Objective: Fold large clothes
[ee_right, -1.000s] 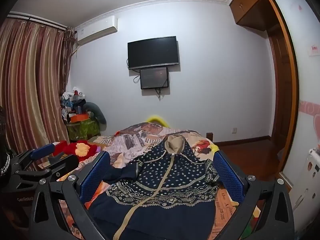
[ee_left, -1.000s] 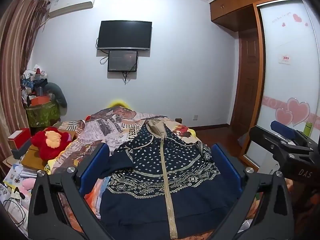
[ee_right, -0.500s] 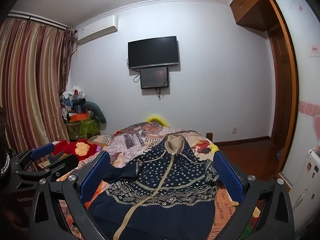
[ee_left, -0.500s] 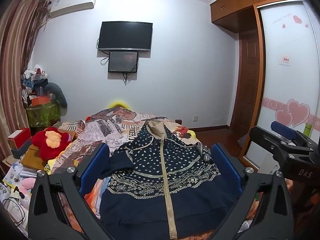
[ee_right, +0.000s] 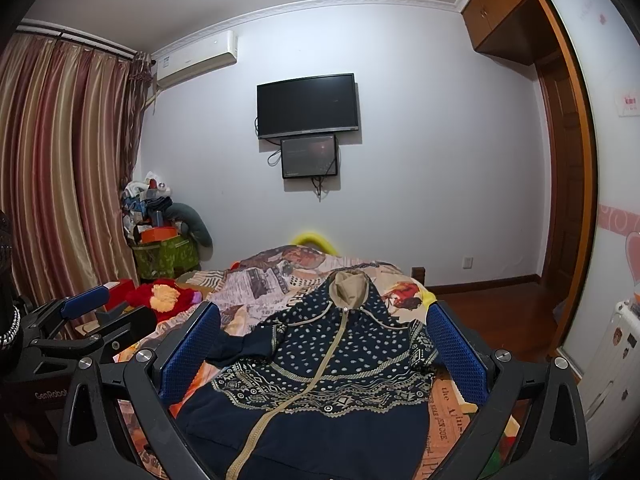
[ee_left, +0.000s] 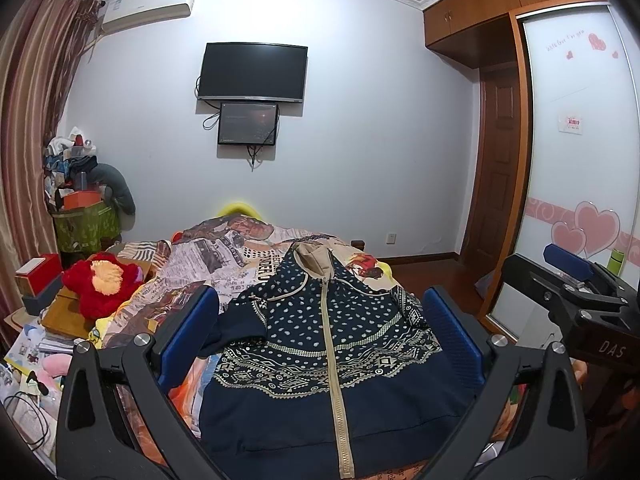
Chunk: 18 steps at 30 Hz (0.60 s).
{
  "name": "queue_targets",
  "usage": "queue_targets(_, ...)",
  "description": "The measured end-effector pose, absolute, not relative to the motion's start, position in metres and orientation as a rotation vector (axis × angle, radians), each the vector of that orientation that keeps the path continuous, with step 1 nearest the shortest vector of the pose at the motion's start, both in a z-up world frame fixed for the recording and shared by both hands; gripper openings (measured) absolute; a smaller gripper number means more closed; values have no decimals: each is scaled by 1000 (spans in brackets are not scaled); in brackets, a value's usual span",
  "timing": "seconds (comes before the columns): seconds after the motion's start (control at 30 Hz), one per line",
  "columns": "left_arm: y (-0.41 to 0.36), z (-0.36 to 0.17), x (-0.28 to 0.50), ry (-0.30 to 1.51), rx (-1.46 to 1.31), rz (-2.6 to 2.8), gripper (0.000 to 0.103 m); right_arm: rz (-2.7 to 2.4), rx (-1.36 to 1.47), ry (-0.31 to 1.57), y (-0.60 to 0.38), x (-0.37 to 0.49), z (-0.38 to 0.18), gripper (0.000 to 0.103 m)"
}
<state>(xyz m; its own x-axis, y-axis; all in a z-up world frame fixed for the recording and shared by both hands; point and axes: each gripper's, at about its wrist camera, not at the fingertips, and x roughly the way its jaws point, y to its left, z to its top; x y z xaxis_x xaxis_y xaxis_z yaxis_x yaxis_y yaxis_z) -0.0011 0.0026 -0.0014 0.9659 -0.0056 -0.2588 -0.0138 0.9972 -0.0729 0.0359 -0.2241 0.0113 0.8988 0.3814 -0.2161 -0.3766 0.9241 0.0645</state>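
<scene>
A navy hooded jacket [ee_left: 332, 344] with white dots, a patterned band and a beige zip lies face up on the bed, hood away from me; it also shows in the right wrist view [ee_right: 320, 364]. Its left sleeve lies folded across beside the body. My left gripper [ee_left: 320, 312] is open and empty, held above the jacket's lower half. My right gripper [ee_right: 322, 320] is open and empty, also above the jacket. Each gripper shows at the edge of the other's view: the right gripper [ee_left: 568, 280] and the left gripper [ee_right: 84, 312].
The bed has a newspaper-print cover [ee_left: 216, 256]. A red plush toy [ee_left: 100, 284] and boxes lie at the bed's left. A cluttered green stand [ee_left: 86, 224] is by the curtain. A wardrobe [ee_left: 580, 160] and wooden door are on the right. A TV [ee_left: 252, 72] hangs on the far wall.
</scene>
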Motion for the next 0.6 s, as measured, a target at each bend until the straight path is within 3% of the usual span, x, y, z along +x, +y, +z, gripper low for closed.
queue_targets(0.6, 2, -2, 1, 266, -77, 4, 103, 393, 20, 227, -222, 37, 11, 103)
